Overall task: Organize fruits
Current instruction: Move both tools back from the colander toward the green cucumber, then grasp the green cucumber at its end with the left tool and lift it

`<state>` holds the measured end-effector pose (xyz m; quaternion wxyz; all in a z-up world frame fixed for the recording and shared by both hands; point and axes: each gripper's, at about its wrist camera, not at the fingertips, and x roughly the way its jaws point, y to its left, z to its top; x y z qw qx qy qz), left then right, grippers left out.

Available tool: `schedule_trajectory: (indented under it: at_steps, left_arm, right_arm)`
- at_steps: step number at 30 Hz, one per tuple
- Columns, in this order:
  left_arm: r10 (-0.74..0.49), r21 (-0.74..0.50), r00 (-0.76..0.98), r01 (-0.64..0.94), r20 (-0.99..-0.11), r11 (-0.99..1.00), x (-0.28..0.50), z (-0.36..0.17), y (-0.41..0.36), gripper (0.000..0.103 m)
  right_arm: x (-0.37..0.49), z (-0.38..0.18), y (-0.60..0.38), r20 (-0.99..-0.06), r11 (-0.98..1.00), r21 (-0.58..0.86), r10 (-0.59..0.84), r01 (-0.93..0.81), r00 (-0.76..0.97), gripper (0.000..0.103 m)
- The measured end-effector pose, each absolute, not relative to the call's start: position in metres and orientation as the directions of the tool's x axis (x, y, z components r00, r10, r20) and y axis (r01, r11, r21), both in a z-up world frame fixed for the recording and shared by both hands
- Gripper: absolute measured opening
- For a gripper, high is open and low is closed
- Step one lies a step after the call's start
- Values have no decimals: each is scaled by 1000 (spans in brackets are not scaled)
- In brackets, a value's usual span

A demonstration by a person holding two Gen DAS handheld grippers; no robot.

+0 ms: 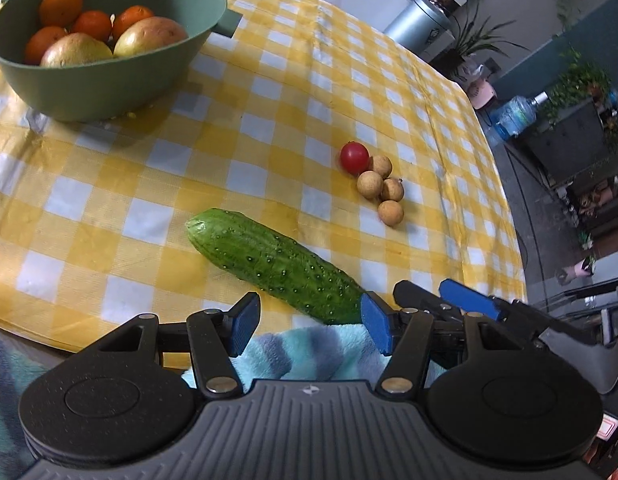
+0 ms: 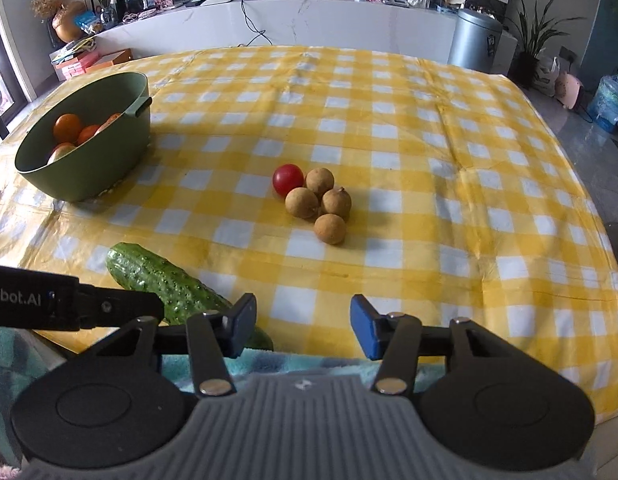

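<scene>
Four brown longans (image 2: 319, 205) lie bunched on the checked cloth (image 2: 429, 160), touching a cherry tomato (image 2: 288, 179), with the cucumber (image 1: 277, 266) near the front edge and the green bowl (image 1: 109, 80) of oranges (image 1: 61, 4) and apples (image 1: 151, 36) well apart at far left. Both grippers hang over that edge above a striped towel (image 1: 309, 346). The left gripper (image 1: 311, 324) and right gripper (image 2: 303, 326) stand open and hold nothing; the cucumber's end lies just beside the left one's fingertip.

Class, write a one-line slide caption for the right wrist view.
Green plastic bowl of oranges, red cherry tomato, four brown longans and bumpy green cucumber on a yellow checked tablecloth.
</scene>
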<state>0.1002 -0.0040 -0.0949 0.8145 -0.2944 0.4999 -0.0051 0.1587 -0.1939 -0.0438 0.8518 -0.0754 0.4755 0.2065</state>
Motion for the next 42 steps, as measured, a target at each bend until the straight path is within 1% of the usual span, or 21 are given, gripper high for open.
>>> schedule_trajectory:
  at_steps: [6,7,8,15,17,19,22,26,30,33,36,39,42]
  left_arm:
    - [-324,-521,506,-317,-800,792,110,-103,-10,68]
    - [-323,-527,511,-325,-797,786,112,-103,-11,72]
    - [-328,-539,524,-322,-786,778,113,-102,-11,72]
    - [-280,-508,544,-330,-791,795,127,-93,-23,72]
    - [-262,-489,536,-340,-803,803,129,-92,-25,72]
    - [-259,-477,508,-363,-822,801,128,-96,-24,71]
    - [-261,-481,499,-384,-826,788,123,-100,-19,71]
    - [-275,-504,510,-391,-815,770,123,-101,-16,72]
    - [-260,-478,474,-426,-841,768,116,-106,-16,73]
    - [-281,-501,472,-444,-835,742,115,-113,-12,73]
    - [-275,-515,494,-456,-825,726,116,-114,-7,73]
    - [-269,-498,477,-460,-837,735,120,-117,-10,73]
    - [-248,-467,459,-460,-853,755,124,-120,-16,73]
  right_arm:
    - [165,-51,-192,-865,907,107,286,-406,412,45]
    - [165,-51,-192,-866,906,110,289,-409,407,45]
    - [166,-51,-191,-867,905,116,294,-410,402,45]
    - [173,-55,-196,-872,912,164,312,-375,377,43]
    - [174,-56,-196,-878,919,159,299,-362,372,41]
    - [176,-59,-194,-892,929,124,258,-348,371,36]
    - [176,-60,-191,-897,928,105,244,-356,370,35]
    - [176,-61,-191,-902,919,119,259,-376,346,36]
    - [178,-62,-192,-906,906,158,291,-392,308,36]
    - [177,-62,-192,-903,899,176,309,-400,298,36]
    - [176,-62,-190,-901,886,192,330,-422,282,35]
    - [177,-62,-192,-892,866,239,375,-438,254,32]
    - [179,-62,-193,-881,853,279,410,-442,235,31]
